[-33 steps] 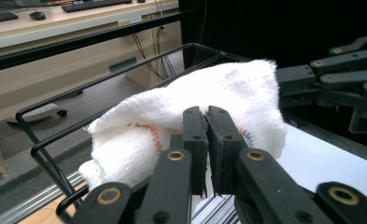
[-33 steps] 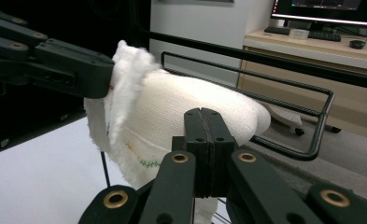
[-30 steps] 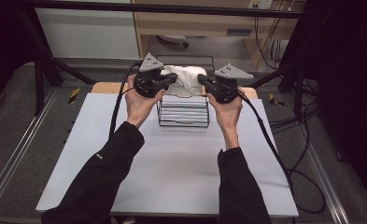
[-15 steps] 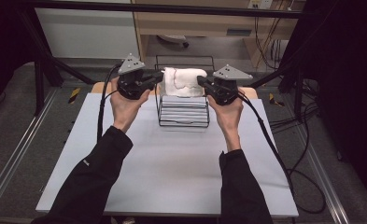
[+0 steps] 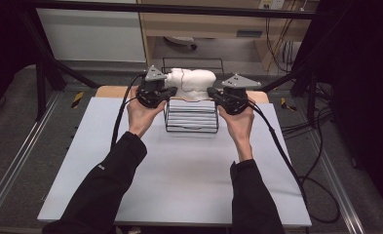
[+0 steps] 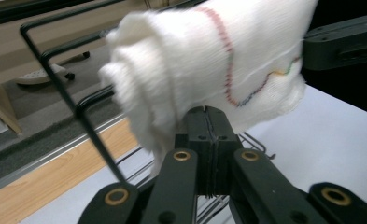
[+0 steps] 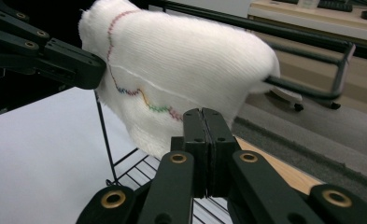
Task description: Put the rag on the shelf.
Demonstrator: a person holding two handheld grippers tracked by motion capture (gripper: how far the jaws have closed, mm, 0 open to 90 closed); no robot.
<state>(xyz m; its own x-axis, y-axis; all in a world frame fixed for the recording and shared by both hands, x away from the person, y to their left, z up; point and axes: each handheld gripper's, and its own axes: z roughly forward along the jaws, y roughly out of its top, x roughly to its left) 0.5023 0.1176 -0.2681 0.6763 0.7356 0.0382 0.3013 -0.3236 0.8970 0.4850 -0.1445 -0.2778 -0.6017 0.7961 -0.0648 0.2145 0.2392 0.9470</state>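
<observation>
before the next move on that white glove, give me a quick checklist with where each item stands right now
1. Left gripper jaws shut on the white glove: ok, the jaws meet at the knit's lower edge in the left gripper view.
2. Right gripper jaws shut on the glove: ok, they are closed against its hem.
3. Glove spread between both grippers: ok, it spans them above the wire rack.
4. Glove draped over the rack's top bar: cannot tell, the bar runs close behind the knit.
5. Rack standing upright on the white table: ok.
6. Cables free of the rack: ok, they trail off to the sides.
</observation>
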